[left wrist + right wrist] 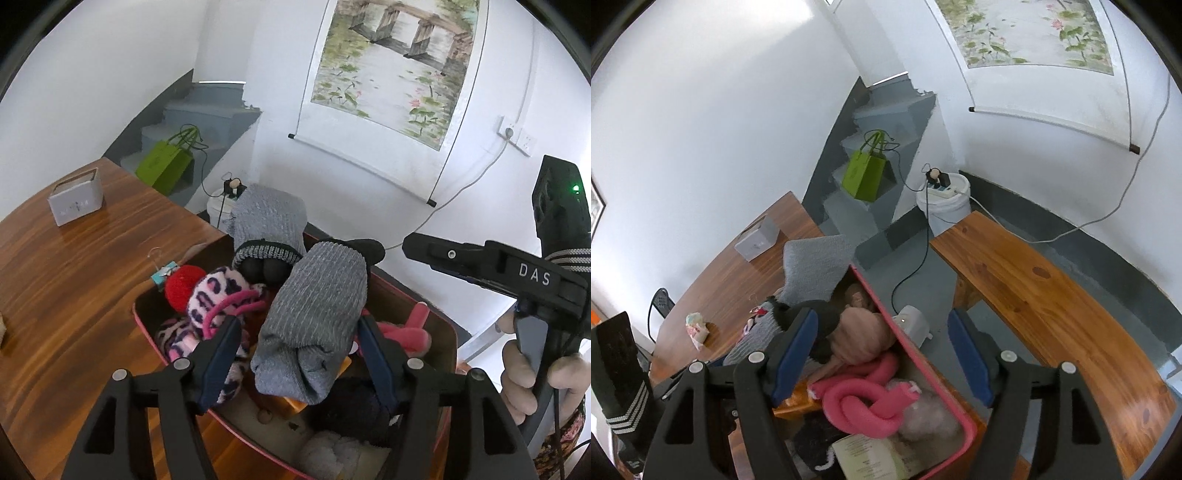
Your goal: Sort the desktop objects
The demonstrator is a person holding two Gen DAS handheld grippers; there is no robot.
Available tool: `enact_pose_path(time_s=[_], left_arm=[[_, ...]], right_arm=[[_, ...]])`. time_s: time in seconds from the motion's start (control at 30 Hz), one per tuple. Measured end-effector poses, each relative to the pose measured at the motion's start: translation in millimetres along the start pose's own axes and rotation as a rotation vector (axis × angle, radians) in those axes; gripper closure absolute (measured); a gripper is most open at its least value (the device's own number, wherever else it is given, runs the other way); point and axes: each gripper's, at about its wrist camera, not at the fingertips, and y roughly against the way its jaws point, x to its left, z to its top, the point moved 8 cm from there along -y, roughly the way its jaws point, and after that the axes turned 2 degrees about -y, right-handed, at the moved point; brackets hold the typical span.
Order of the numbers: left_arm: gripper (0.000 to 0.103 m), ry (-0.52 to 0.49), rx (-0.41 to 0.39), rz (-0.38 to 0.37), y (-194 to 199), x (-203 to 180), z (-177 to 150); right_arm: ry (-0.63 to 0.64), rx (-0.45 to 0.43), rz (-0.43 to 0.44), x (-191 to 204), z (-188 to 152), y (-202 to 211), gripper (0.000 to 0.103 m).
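Observation:
A red-rimmed box [144, 324] on the wooden table [74, 295] is piled with soft things. A rolled grey sock [314, 325] lies on top of the pile. My left gripper [298, 322] is open, one finger on each side of the sock, with a small gap at the left finger. Beside it lie a pink leopard-print sock [218, 291], a red pompom [183, 286] and a second grey sock [269, 218]. My right gripper [882, 314] is open and holds nothing, hanging over the box's right rim [916, 354]. Below it sit a knotted pink tube [864, 402] and a beige bundle [864, 332].
A white tissue box [75, 201] and a small wrapped item [696, 326] sit on the table. A teal binder clip [164, 275] is at the box's far left corner. A wooden bench [1052, 306], a white bucket [943, 206] and a green bag [866, 173] stand beyond.

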Motion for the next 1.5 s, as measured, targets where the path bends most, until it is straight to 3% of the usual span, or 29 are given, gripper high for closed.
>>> enact_pose_path(time_s=[0.23,0.47,0.77,1.1,1.37,1.5], left_arm=[[0.036,0.007,-0.015,0.011,16,6,-2],[0.036,0.033,-0.042,0.051,43,31,-11],[0.035,0.186,-0.094,0.184,94,126,-37],[0.035,0.329,-0.128,0.425,156,247,-82],[0.035,0.409,-0.161,0.537,196,311,-106],[0.035,0.456,-0.168,0.543,204,334,-117]], right_arm=[[0.022,-0.029,0.031,22,-2,10,0.026],[0.072,-0.066,0.104,69,-8,20,0.025],[0.130,-0.008,0.218,147,-41,-6,0.024],[0.283,0.060,0.329,249,-92,-50,0.023],[0.343,0.129,0.315,319,-118,-118,0.023],[0.429,0.130,0.297,348,-126,-141,0.023]])
